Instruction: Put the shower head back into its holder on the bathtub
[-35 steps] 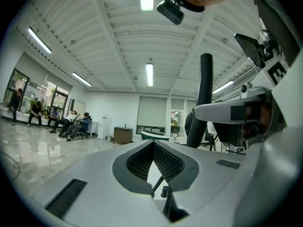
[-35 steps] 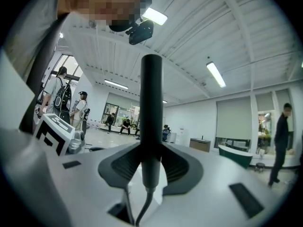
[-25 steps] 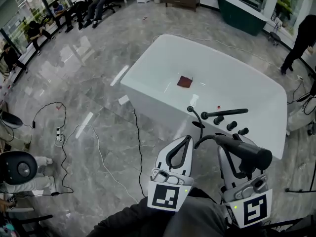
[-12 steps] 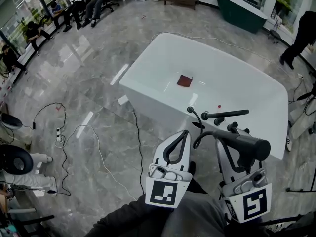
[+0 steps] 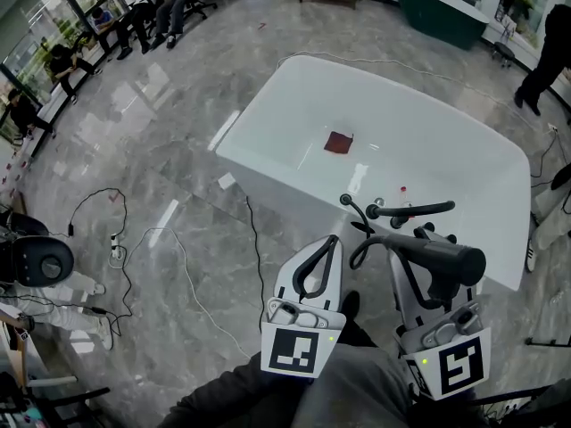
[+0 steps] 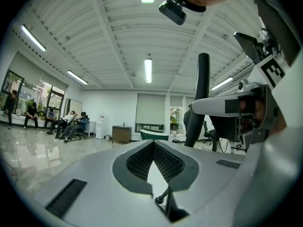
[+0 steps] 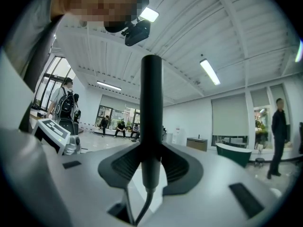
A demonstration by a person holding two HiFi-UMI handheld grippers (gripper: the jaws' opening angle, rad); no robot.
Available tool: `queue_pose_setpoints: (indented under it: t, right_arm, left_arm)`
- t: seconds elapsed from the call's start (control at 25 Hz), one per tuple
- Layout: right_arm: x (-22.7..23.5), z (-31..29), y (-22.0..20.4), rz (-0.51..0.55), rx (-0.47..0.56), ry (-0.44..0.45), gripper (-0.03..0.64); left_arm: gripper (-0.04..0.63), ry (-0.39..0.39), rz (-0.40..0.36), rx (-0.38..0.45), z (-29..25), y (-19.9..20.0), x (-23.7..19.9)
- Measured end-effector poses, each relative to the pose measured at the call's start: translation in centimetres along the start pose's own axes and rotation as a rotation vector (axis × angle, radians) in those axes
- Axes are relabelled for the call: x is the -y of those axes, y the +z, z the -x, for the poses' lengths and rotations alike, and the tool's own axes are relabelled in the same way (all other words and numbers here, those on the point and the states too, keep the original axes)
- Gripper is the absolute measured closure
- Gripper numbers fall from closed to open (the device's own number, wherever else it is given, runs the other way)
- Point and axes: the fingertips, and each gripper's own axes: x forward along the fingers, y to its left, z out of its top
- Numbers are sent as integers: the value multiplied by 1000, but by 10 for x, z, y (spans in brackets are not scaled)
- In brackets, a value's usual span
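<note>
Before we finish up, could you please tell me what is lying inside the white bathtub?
A small dark red square lies on the bathtub's white floor. A tiny red speck sits near the faucet. The inner wall below the faucet is hidden.

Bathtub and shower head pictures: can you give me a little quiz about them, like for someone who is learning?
1. Which gripper grips the black stick-shaped shower head?
2. True or false: the left gripper has something between its jaws too.
3. Where does the small dark-red square lie? A on the grey floor; B inside the white bathtub; C on a chair.
Key: 1 the right gripper; 2 false, its jaws are shut on nothing; 3 B.
</note>
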Motion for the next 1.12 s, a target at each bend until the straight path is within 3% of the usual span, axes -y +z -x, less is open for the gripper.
queue_pose_setpoints:
  t: [0.44, 0.72, 1.12]
  right_arm:
    - [45, -12, 7, 7, 41, 65, 476]
    - [55, -34, 6, 14, 33, 94, 476]
    - [60, -95, 30, -10, 61, 53, 476]
  left_arm:
    - [592, 35, -12, 19, -47, 8, 20]
    - [592, 65, -10, 26, -64, 10, 5]
    - [592, -13, 4, 40, -106, 20, -42]
